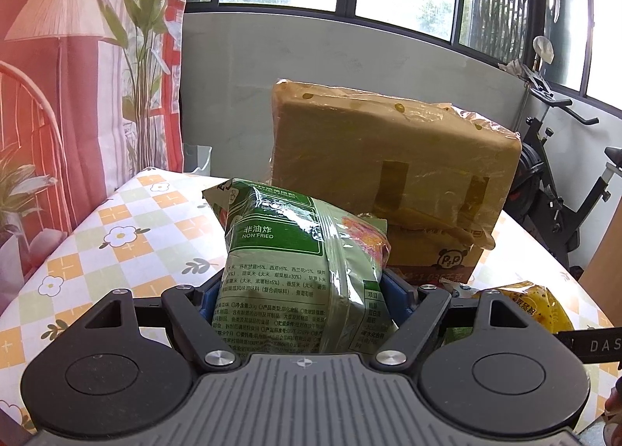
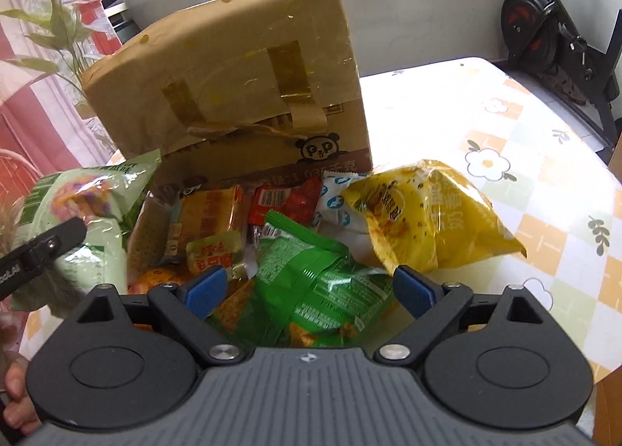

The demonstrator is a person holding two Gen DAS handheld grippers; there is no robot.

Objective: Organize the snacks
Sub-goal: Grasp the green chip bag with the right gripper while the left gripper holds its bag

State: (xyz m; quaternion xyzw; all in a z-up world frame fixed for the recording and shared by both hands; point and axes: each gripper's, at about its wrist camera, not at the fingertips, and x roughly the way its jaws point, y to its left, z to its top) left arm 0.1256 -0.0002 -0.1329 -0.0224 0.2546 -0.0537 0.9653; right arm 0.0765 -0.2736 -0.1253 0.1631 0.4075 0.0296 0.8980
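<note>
Pale-green snack bag [image 1: 295, 263] upright, lengthwise in closed left gripper [image 1: 303, 296]; right gripper [image 2: 309, 288] agape, unladen.

A table [image 2: 544, 158] in a floral checked cloth carries a cardboard box [image 2: 241, 69] at its far side, snack packets [image 2: 311, 271] heaped nearer, apparently touching it.

pale green snack bag [image 1: 295, 251]: "非油炸 NON-FRIED" in white on a dark green panel, small-print ingredient lines with percentages underneath, too tiny to read properly
cardboard box [image 2: 272, 150]: panda logo with "P&P", plus a brown strip reading roughly "1.035千克"
black strap [image 1: 598, 345]: white letters "DAS", rest cut off
yellow bag [image 2: 423, 209]: Chinese print, too crumpled to read
</note>
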